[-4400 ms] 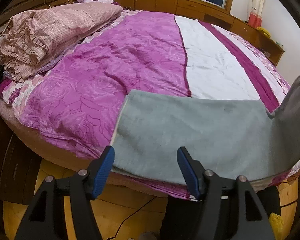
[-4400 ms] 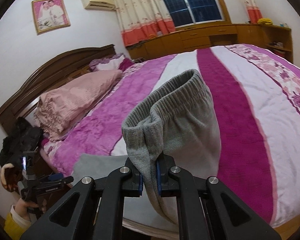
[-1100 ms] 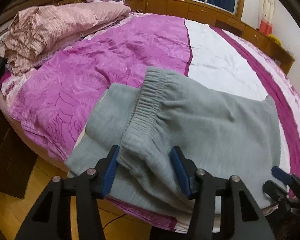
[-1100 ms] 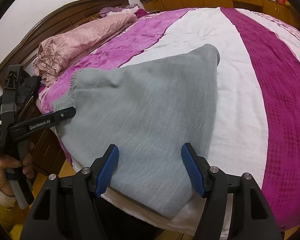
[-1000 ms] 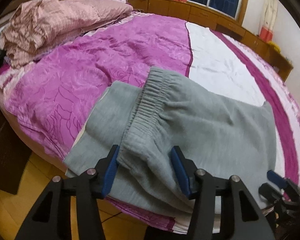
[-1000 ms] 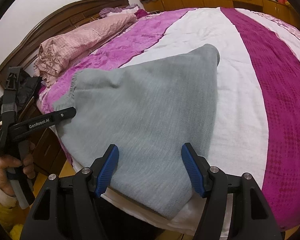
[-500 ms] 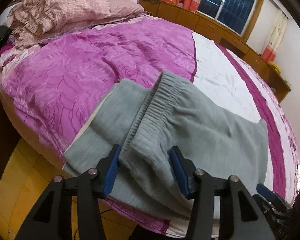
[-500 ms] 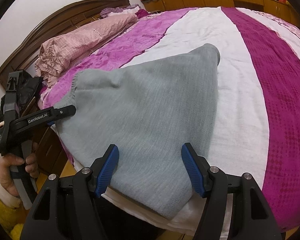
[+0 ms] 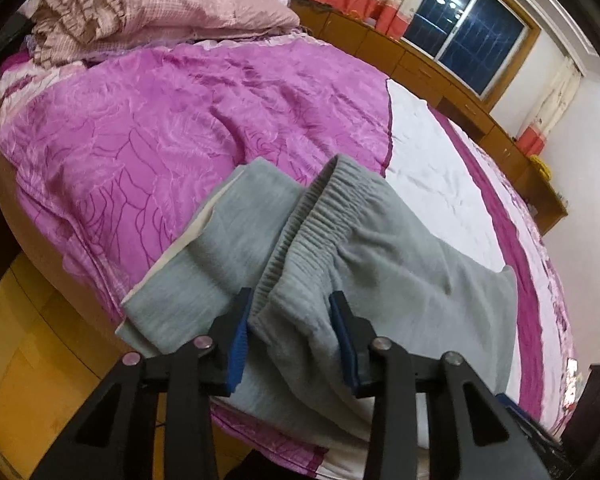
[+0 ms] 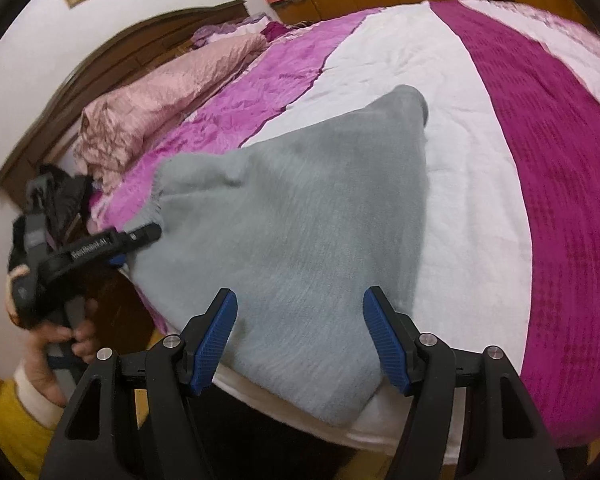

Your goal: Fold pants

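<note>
The grey pants [image 9: 380, 280] lie folded over on the near edge of the bed, with the ribbed waistband [image 9: 312, 216] on top of the lower layer. My left gripper [image 9: 292, 332] is open, its blue pads on either side of the waistband's near corner. In the right wrist view the pants [image 10: 300, 220] spread as a grey wedge. My right gripper [image 10: 300, 340] is open over the pants' folded near end. The left gripper [image 10: 100, 244] shows at the pants' far-left edge, held by a hand.
The bed has a purple floral cover [image 9: 140, 120], a white stripe [image 9: 432, 168] and a magenta stripe [image 10: 540, 140]. A pink quilt [image 9: 140, 12] is heaped by the wooden headboard [image 10: 140, 52]. Wooden floor [image 9: 28, 340] lies below the bed edge. Cabinets [image 9: 440, 68] line the window wall.
The left gripper has tilted and moved closer in over the waistband, its pads now narrower around the corner. The right gripper has stayed open in place over the fold.
</note>
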Demonstrator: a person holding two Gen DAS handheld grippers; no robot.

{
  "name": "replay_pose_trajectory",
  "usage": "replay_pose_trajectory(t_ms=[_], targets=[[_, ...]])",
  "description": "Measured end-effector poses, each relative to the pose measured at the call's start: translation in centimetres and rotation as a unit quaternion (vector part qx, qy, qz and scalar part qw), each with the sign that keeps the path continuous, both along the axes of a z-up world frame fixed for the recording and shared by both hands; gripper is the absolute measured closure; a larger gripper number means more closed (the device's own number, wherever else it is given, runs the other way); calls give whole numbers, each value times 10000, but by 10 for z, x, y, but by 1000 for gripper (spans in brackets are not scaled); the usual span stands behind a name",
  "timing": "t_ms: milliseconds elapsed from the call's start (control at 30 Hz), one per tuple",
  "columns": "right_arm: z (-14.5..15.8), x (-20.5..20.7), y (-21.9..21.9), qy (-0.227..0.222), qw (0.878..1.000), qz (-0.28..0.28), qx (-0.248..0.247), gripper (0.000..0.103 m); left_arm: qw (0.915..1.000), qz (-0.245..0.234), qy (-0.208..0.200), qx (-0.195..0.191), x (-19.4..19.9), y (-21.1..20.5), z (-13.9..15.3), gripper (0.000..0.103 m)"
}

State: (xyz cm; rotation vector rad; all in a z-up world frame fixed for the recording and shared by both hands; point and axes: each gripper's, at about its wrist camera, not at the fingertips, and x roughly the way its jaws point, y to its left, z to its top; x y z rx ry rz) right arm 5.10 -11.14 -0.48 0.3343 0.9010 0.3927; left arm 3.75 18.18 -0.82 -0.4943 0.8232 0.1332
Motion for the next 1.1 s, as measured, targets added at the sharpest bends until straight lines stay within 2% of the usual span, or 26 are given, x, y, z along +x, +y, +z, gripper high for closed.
replay_pose_trajectory(t_ms=[133, 233, 333, 533, 600, 700, 900, 1100], targets=[[0, -1, -2, 49, 9999, -73, 102, 43, 9996, -81, 7, 276, 5, -7, 1, 63], [1, -4, 4, 23, 9999, -63, -81, 43, 9993, -59, 31, 364, 5, -9, 2, 63], [3, -7, 6, -3, 9997, -39, -238, 43, 9975, -71, -10, 703, 1, -18, 8, 64], [7, -11, 0, 68, 9999, -74, -130, 43, 9921, -135, -365, 1192, -15, -36, 24, 66], [8, -12, -4, 101, 9999, -97, -38, 43, 9924, -201, -469, 1118, -14, -35, 26, 69], [8, -14, -9, 130, 9998, -122, 70, 43, 9963, -210, -496, 672, -9, -22, 24, 70], [9, -14, -12, 190, 9996, -129, 162, 43, 9994, -117, -221, 256, -2, -9, 7, 69], [10, -13, -11, 194, 9997, -105, 123, 43, 9991, -142, -265, 285, 0, -10, 4, 71]])
